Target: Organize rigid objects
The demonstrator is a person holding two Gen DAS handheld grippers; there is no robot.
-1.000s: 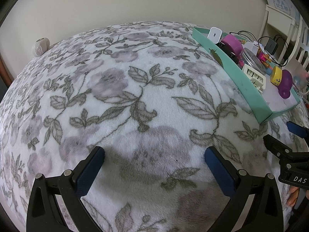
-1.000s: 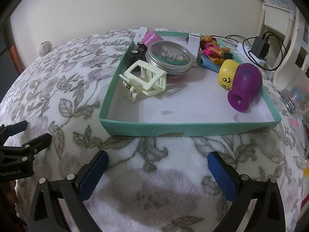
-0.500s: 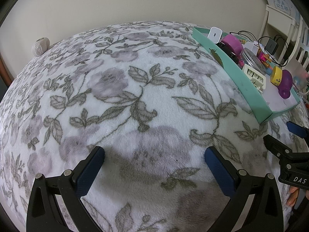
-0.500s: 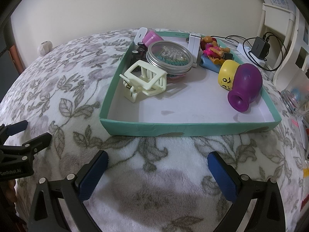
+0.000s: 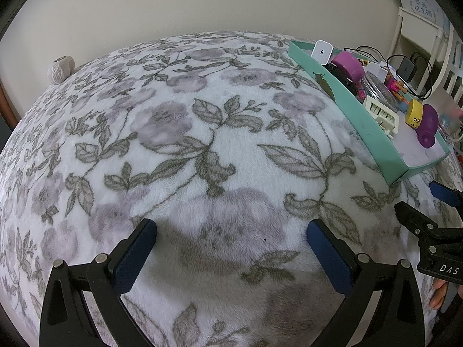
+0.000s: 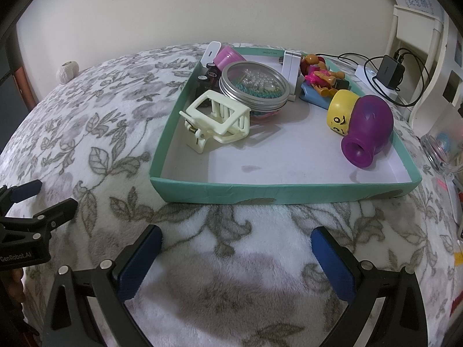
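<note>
Left gripper (image 5: 231, 241): you hold it spread wide, empty, aimed at bare blanket left of the teal tray (image 6: 283, 195).
Right gripper (image 6: 235, 244): gaping, empty, facing that tray.
Hair claw (image 6: 215, 120): inside the tray, near its left wall, apparently already sorted.

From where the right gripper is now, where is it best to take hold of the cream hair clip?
Probably the cream hair clip's hinged handle end, which points toward the tray's near-left corner. Come from above; the jar crowds its far side.
</note>
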